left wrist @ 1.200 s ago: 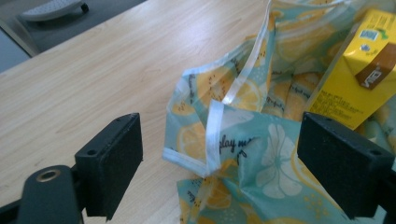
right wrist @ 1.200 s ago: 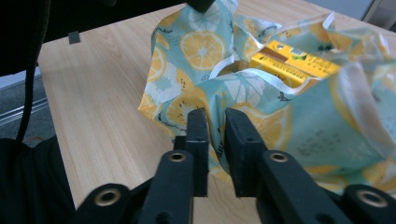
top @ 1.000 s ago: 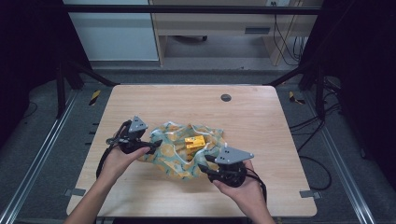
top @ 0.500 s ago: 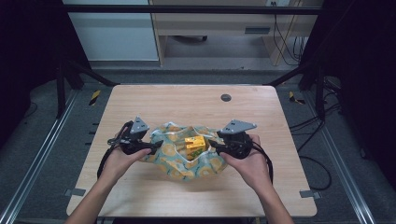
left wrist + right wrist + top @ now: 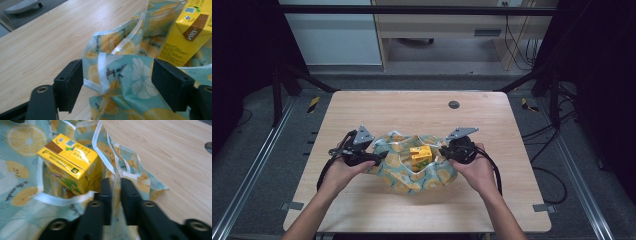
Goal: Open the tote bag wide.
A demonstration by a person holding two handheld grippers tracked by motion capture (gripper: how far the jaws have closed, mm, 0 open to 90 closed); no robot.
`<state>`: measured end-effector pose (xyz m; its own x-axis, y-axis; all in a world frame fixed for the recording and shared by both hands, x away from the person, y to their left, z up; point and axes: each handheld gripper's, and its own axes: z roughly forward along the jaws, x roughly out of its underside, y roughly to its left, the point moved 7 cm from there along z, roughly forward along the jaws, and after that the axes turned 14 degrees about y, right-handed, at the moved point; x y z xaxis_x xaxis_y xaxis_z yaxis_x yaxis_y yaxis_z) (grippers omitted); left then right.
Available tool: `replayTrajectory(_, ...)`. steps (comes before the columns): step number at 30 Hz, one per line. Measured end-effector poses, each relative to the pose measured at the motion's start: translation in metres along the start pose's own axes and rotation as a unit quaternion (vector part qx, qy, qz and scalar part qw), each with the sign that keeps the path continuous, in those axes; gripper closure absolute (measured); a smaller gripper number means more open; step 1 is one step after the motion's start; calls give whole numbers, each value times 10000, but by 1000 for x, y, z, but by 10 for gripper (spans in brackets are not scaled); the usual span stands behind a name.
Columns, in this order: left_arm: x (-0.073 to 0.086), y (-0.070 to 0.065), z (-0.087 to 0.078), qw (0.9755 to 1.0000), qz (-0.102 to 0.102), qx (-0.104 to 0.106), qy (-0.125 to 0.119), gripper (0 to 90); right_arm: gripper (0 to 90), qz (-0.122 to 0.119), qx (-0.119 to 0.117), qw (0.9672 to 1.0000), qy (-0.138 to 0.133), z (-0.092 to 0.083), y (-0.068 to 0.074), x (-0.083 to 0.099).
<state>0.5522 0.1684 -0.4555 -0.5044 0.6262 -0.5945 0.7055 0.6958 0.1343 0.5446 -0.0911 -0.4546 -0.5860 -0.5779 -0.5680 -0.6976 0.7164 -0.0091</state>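
Gripping the lemon-print cloth [image 5: 25, 202] hem, my right gripper [image 5: 116, 195] sits clamped just right of the yellow carton [image 5: 71, 162]; my left gripper [image 5: 117, 82] stands apart around the cloth's left fold.

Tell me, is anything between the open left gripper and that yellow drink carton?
Yes. A raised fold of the lemon-print cloth sits between the left gripper's open jaws, in front of the yellow carton. The carton stands behind that fold, nested in the cloth, so the jaws would meet fabric first.
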Motion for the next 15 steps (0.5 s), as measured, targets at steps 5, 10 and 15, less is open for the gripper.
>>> replayTrajectory(5, 3, -3, 4, 9999, 42, 58, 121, 377, 896, 1, 46, 9996, -275, -10, 0, -8)
replayTrajectory(10, 6, -5, 2, 9999, 115, -4, 101, 573, 897, -18, 62, 9984, -563, -21, 1, -15)
replayTrajectory(15, 8, -3, -8, 9999, 80, -48, -102, 778, 898, -35, 63, 9952, -974, -40, 8, -24)
